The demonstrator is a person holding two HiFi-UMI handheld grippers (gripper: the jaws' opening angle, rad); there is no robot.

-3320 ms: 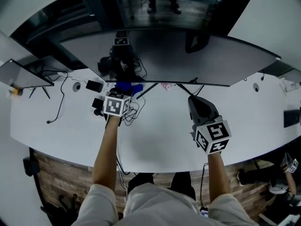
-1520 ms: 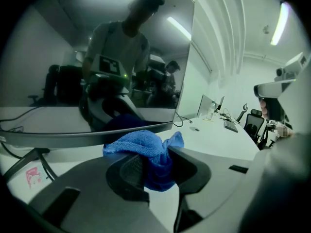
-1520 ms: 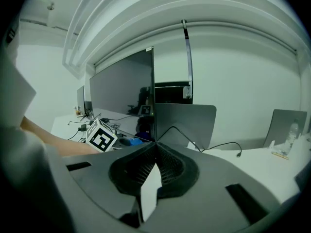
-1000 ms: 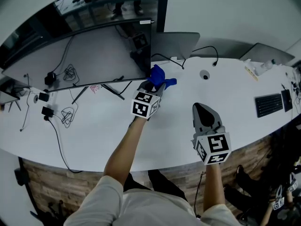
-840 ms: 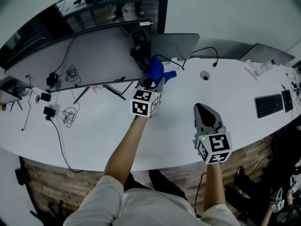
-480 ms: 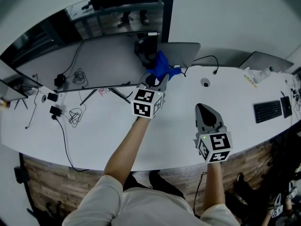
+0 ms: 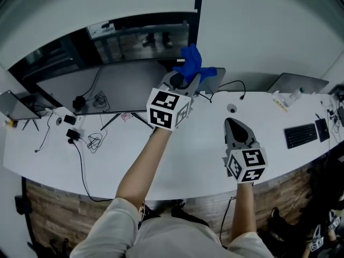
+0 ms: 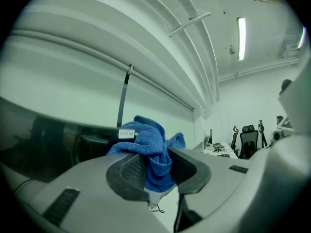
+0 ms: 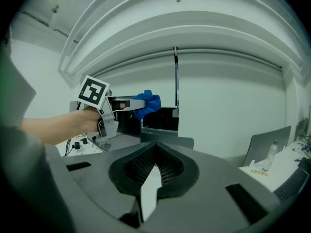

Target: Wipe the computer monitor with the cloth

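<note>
The left claw [image 7: 184, 81] is clamped on a bunched blue cloth [image 7: 192, 63]; in the left gripper view the fabric fills the gap between both pads and spills out above and ahead of them. The claw is held up off the table [image 7: 188, 160], and the cloth sits at the upper right corner of the wide monitor [image 7: 107, 85]. That puts nearly the whole screen to the left of the cloth and below it. The monitor's long axis runs left to right along the back of the table, so a wipe from here would probably sweep leftward along that axis and then work down in rows. Whether the cloth is touching the glass or sitting just off its edge cannot be told from any view. In the right gripper view it appears level with the top edge, or just above it. The right claw [image 7: 235, 127] has its jaws together with nothing between them. It hovers low over the front of the table, well apart from the screen, so the left arm is clearly the nearer one for the job.
</note>
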